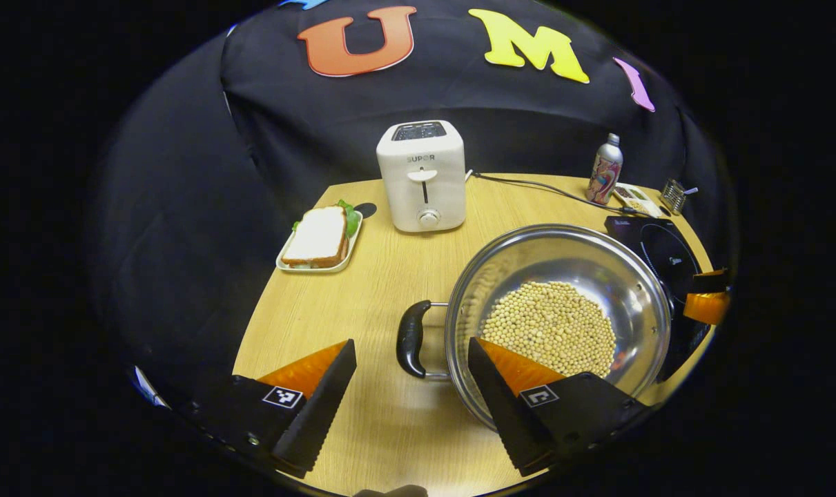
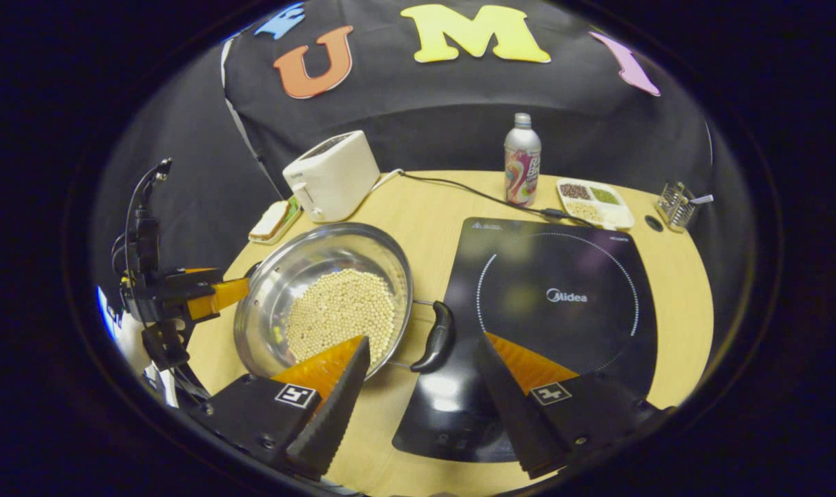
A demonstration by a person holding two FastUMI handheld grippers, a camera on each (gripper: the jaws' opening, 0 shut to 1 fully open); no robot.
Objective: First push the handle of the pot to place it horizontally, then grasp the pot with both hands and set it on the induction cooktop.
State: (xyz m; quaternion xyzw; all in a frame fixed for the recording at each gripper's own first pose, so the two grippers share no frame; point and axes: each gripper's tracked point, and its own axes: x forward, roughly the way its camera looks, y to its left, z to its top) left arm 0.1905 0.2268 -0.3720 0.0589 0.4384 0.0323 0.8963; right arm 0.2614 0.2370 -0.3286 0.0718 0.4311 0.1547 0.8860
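My left gripper (image 1: 411, 376) is spread wide and holds nothing; the pot's left handle (image 1: 412, 338) sits in the gap between my fingers, touching neither. My right gripper (image 2: 421, 376) is just as wide and empty, with the right handle (image 2: 437, 337) between its fingers. The pot (image 1: 562, 255) stands on the counter (image 1: 362, 290), just left of the induction cooktop (image 2: 562, 276), its right handle reaching over the cooktop's edge.

What I judge could go wrong: if 1 side closes or lifts before the other, the pot tips and the beans (image 1: 549, 324) slide out. In the left gripper view my right-side finger overlaps the rim, so closing from here could catch steel instead of the handle. Dragging instead of lifting could scrape the glass.

Count: 1 pot with 2 handles, 1 cooktop, 1 toaster (image 1: 422, 176), 1 sandwich (image 1: 319, 238) on 1 plate, 1 bottle (image 2: 522, 160), 1 divided tray (image 2: 594, 201), 1 small metal rack (image 2: 674, 203).
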